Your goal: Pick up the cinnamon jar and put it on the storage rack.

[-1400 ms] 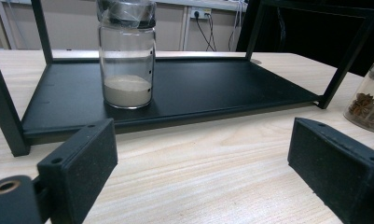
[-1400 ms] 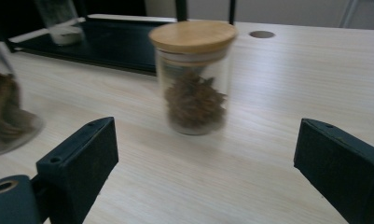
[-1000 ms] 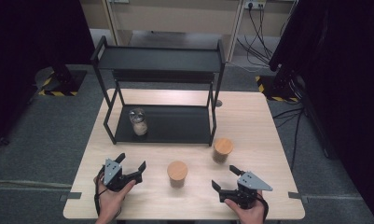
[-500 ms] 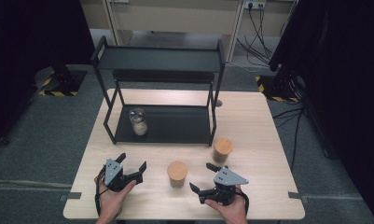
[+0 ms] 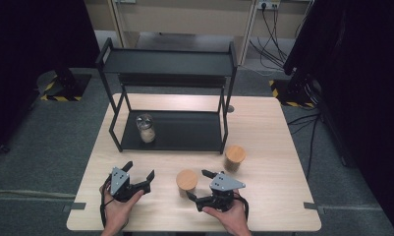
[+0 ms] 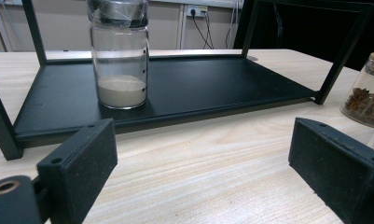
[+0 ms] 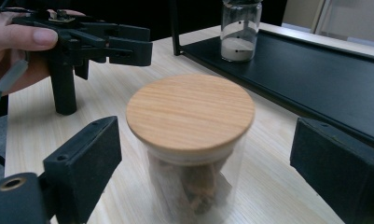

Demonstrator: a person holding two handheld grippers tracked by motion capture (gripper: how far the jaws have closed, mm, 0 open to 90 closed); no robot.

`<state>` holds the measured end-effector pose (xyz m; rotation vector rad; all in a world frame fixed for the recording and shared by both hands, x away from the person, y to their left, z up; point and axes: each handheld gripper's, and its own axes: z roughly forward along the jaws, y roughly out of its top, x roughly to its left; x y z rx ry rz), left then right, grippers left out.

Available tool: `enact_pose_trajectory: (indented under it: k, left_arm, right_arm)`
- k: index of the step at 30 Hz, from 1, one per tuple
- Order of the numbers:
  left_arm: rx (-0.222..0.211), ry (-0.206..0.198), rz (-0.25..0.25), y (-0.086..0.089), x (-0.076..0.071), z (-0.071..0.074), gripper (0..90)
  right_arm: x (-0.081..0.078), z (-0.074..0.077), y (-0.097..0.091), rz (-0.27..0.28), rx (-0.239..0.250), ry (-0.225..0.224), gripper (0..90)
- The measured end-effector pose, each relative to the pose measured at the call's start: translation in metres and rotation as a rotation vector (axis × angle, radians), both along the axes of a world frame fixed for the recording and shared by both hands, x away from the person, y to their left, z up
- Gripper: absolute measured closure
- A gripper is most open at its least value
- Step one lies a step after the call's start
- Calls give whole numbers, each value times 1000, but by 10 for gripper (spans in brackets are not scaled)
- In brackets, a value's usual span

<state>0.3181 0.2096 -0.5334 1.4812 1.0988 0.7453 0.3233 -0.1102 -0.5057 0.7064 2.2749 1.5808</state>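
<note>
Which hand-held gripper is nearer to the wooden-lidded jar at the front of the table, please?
Right. The right hand-held gripper has the jar between its open jaws; the left hand-held gripper sits apart, to the jar's left.

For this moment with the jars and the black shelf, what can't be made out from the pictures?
- Near jar: its brown contents are blurred behind the glass in the right gripper view; its wooden lid covers them in the high view.
- Far jar: cut off by the right edge of the left gripper view.
- Jar on the shelf: too small in the high view to tell its pale contents.
- Right hand-held gripper: the grey plate hides part of it.
</note>
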Motion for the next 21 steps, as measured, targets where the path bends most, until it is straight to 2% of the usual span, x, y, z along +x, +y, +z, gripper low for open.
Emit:
enact_pose_trajectory:
  k: [10,16,21]
  left_arm:
    - [9,-2,-3,-1,0,0,72]
    - [9,-3,-3,-1,0,0,72]
    - [12,-3,-5,-2,0,0,71]
  right_arm:
    - [7,-8,16,14,-17,6,170]
    - [8,-12,20,12,-28,4,245]
    - [6,-12,21,0,-29,-7,258]
